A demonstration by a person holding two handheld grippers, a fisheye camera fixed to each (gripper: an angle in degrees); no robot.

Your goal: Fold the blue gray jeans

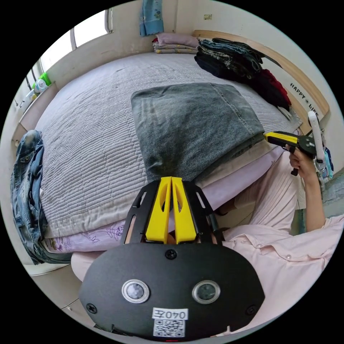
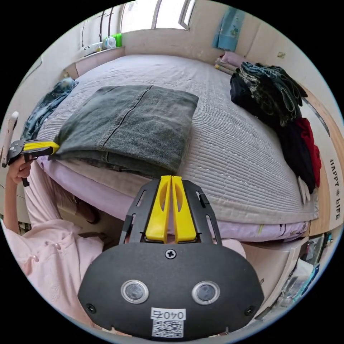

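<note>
The blue gray jeans [image 1: 193, 125] lie folded into a thick rectangle near the edge of the bed [image 1: 89, 143]. My left gripper [image 1: 171, 178] is shut, its yellow jaws pinching one near corner of the jeans; in the right gripper view this left gripper [image 2: 56, 146] sits at the corner of the jeans [image 2: 129, 122], held in a hand. My right gripper [image 2: 171, 176] is shut at the jeans' near edge. From the left gripper view, that right gripper [image 1: 267, 135] meets the other near corner.
A pile of dark and red clothes [image 1: 243, 68] lies by the wooden headboard [image 1: 308, 89]. Folded bedding [image 1: 175, 43] sits at the far end. Blue denim [image 1: 27, 186] hangs over the bed's side. A person in a pink shirt [image 1: 286, 247] stands against the bed edge.
</note>
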